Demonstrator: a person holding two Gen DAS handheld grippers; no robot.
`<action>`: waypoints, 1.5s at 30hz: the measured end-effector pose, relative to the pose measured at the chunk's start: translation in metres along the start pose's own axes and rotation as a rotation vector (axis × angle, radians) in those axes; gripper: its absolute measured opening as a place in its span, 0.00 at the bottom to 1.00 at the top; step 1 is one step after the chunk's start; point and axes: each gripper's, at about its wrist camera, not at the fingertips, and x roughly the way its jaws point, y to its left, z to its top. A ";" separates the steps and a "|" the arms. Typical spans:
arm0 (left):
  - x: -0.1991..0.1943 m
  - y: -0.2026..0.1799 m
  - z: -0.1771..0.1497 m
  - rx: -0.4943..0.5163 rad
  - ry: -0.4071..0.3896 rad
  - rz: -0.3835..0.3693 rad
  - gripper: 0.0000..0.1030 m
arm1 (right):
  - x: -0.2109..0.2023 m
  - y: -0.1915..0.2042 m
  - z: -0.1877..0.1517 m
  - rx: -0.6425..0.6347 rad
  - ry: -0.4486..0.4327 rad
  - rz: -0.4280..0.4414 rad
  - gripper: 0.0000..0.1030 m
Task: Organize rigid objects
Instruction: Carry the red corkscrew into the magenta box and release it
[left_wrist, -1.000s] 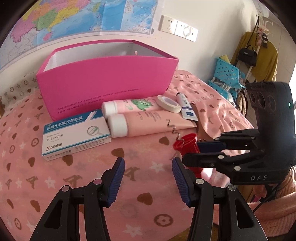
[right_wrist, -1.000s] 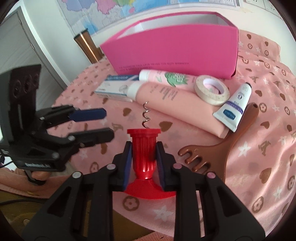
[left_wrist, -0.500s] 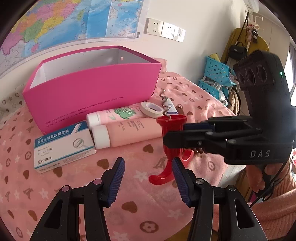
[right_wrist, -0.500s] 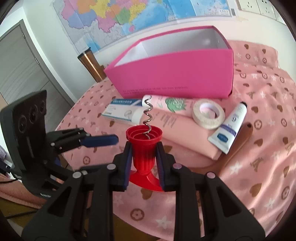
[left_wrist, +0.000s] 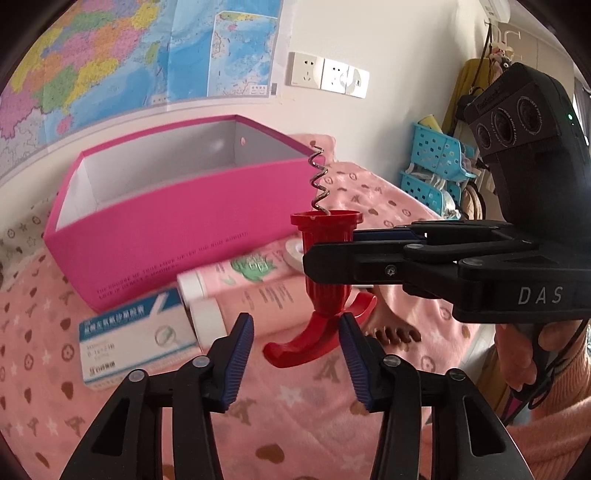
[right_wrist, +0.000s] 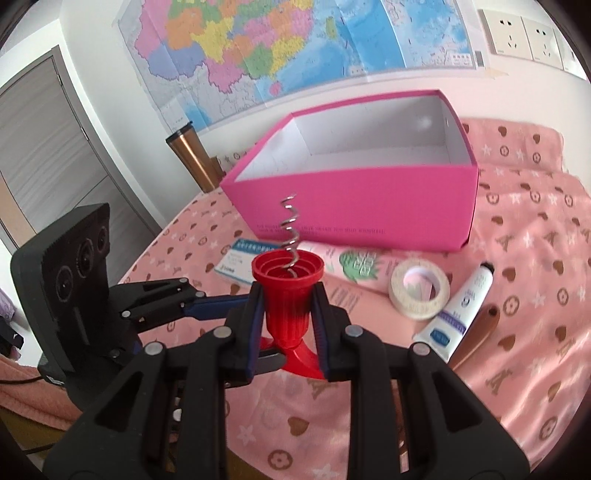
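Note:
My right gripper (right_wrist: 288, 314) is shut on a red corkscrew (right_wrist: 288, 295) and holds it upright in the air, metal spiral pointing up; the corkscrew also shows in the left wrist view (left_wrist: 325, 295), just beyond my left fingertips. My left gripper (left_wrist: 295, 354) is open and empty, low over the pink cloth. The open pink box (right_wrist: 354, 199) stands behind, its inside bare and white; it also shows in the left wrist view (left_wrist: 166, 236).
On the pink cloth in front of the box lie two pink tubes (left_wrist: 266, 295), a blue-white medicine carton (left_wrist: 136, 339), a tape roll (right_wrist: 421, 291), a small white tube (right_wrist: 458, 310) and a brown comb (right_wrist: 476, 339). A metal flask (right_wrist: 192, 158) stands left of the box.
My right gripper has lifted the red corkscrew off the cloth and carried it up toward the box. My left gripper stays open and has tilted up.

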 end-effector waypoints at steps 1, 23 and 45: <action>0.000 0.001 0.006 0.001 -0.005 -0.002 0.45 | 0.000 -0.001 0.004 -0.002 -0.003 -0.001 0.26; 0.036 0.049 0.138 -0.001 -0.059 0.000 0.34 | 0.009 -0.053 0.138 0.038 -0.102 -0.078 0.26; 0.106 0.077 0.142 -0.083 0.101 -0.026 0.34 | 0.081 -0.101 0.150 0.073 0.123 -0.393 0.42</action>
